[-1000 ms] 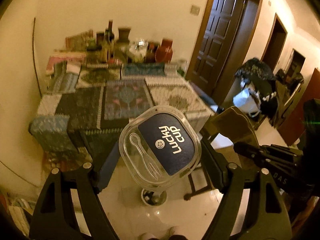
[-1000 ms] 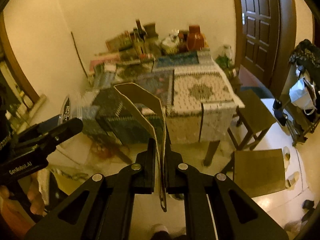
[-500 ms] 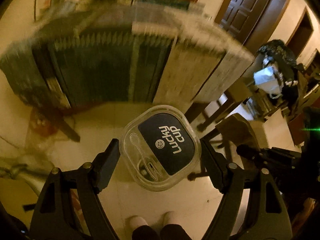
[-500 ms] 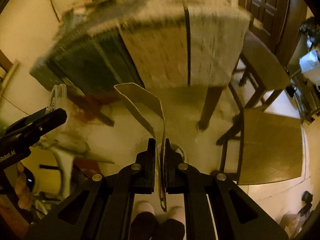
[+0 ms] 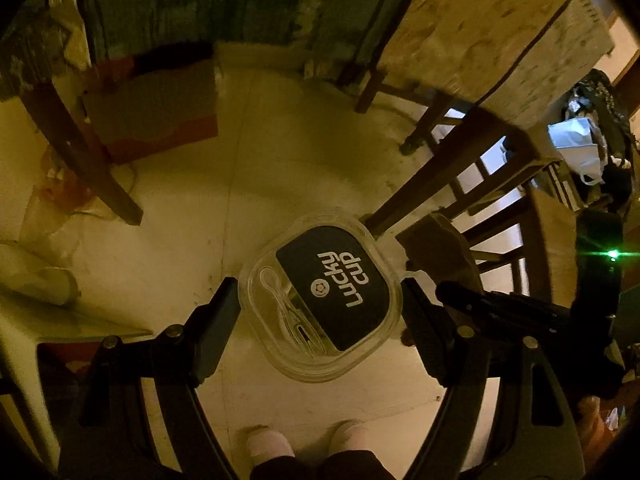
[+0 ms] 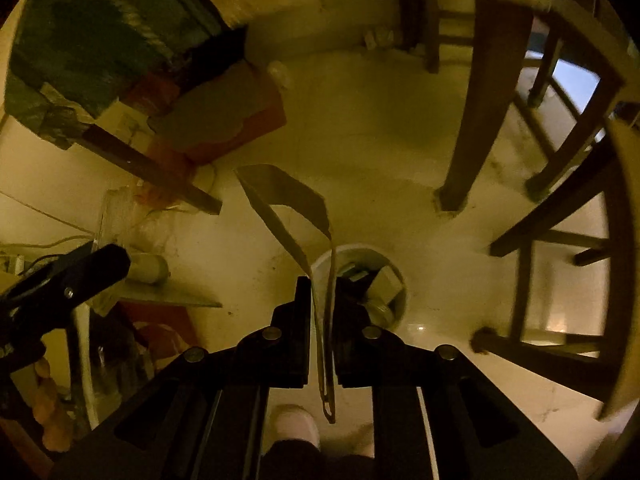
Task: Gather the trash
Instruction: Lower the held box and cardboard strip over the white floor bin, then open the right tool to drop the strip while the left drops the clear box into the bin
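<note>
Left tongs clamp Lucky Cup lid; right tongs pinch folded cardboard strip, both over floor bin. Step: drop-off. Next: centre over bin, release both.

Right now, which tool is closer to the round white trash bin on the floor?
Right. The right tool, pinching a folded cardboard strip, hangs just above the round white trash bin; the left tool sits farther off to the side.

You're looking down at a pale glossy floor — dark wooden chair legs ahead of the fingers, dim yellowish light.
</note>
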Demonstrator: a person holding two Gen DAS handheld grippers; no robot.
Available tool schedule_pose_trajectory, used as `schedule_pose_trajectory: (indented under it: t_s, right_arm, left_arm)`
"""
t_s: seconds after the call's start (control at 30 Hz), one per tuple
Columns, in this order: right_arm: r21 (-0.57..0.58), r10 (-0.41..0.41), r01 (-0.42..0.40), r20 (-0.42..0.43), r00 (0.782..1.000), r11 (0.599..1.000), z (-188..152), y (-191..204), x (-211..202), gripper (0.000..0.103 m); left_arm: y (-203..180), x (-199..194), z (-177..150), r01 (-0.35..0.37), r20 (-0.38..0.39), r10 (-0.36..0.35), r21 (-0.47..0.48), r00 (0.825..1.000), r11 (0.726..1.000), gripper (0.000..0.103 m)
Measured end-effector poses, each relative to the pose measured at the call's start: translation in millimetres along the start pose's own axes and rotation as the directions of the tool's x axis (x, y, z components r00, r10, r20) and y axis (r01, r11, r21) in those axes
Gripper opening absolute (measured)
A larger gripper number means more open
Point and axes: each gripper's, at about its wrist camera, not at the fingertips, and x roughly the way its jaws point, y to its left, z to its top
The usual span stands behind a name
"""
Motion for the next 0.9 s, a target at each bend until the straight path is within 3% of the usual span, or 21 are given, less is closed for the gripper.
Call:
schedule_pose_trajectory:
  t_s: [0.03,0.1,0.17,0.23,0.47,0.73,0.9]
  right_arm:
    - [0.000,0.004,-0.004,-0.002,1.000,1.000,-0.9,-2.3,6.6,0.012]
    - [-0.006,0.012,-0.012,-0.016,1.000,1.000,-2.8,-6.8,22.1,0.026]
    - [0.000,0.018,-0.018,-0.035,0.999,1.000,-4.9,-7.9,30.1,0.054]
    - [0.018,0.027,-0.027,-0.040,0.999,0.999,-8.7,-12.4,36.1,0.060]
    - [0.018,0.007,-0.005,-0.059,0.998,1.000,-11.3,-23.8,27.2,0.061]
    - [0.013,-0.102,0.102,0.008,0.995,0.995,-7.5,-37.7,-25.4,0.061]
    - [0.003,-0.114,0.114,0.032,0.993,0.994,1.2,-30.9,-61.3,0.061]
  left_arm:
    - [3.1,7.1,-1.9,-0.001,-0.001,0.001,-0.004,1.000,1.000,0.079]
    - [7.4,18.6,-3.3,0.002,-0.004,-0.002,-0.015,1.000,1.000,0.079]
    - [9.5,29.0,-5.2,0.000,-0.012,0.000,-0.021,1.000,1.000,0.079]
    - [8.6,36.1,-5.5,0.003,-0.023,-0.004,-0.026,1.000,1.000,0.079]
    - [-8.6,53.6,-5.7,0.040,-0.075,-0.042,-0.020,0.996,0.999,0.081]
    - [-36.0,60.8,2.3,0.081,-0.122,-0.082,-0.010,0.989,0.997,0.083]
    - [-50.0,46.8,8.4,0.079,-0.141,-0.074,0.034,0.987,0.996,0.083]
